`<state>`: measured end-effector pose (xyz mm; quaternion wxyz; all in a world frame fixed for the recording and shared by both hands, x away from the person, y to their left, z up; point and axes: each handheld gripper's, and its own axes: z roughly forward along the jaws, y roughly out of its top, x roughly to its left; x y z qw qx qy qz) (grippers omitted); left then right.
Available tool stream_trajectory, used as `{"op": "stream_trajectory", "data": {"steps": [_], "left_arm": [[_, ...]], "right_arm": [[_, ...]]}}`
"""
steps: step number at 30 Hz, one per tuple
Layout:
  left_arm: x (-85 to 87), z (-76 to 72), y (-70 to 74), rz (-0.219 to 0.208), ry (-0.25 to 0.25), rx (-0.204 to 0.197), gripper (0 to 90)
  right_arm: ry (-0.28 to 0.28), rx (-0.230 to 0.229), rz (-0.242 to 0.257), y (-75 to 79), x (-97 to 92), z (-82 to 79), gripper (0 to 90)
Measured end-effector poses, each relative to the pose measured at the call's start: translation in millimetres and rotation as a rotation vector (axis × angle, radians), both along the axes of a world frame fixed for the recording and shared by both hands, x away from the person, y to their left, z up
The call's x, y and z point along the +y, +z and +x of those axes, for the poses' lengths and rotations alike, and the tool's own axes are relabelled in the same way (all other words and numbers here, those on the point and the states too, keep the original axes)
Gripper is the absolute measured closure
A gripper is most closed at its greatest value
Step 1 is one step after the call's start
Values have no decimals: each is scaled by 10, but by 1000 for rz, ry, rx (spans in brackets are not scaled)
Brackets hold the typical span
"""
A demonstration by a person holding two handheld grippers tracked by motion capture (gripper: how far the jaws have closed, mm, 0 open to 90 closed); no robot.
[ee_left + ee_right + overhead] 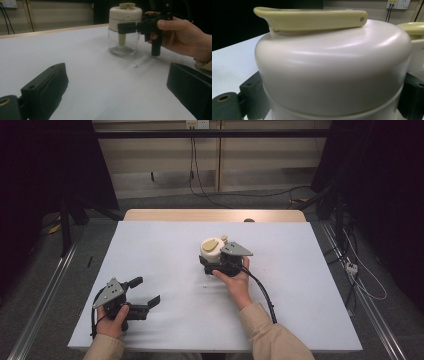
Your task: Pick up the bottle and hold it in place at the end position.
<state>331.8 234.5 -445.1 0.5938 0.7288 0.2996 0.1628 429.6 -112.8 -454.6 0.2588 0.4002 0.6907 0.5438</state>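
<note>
High view puts the jar (214, 251), clear glass under a cream lid (332, 72) with a yellowish handle (312, 19), near the middle of the table (150, 250), nearer its far edge. The right gripper (220, 263) has its jaws closed against the lid's sides, so the step in hand looks like gripping the lid. The left gripper (147, 295) rests near the near left corner, jaws spread wide and holding nothing. Next, I judge, the left should come over and steady the glass body so the lid can be turned or lifted off
</note>
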Motion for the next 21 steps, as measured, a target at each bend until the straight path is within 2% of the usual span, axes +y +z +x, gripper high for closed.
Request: {"op": "stream_trajectory", "data": {"steps": [14, 21], "left_arm": [[-8, 2, 2, 3, -3, -2, 29], [-15, 0, -1, 7, -2, -3, 28]], "right_arm": [[2, 5, -2, -4, -5, -22, 67], [10, 30, -1, -5, -44, -42, 65]]}}
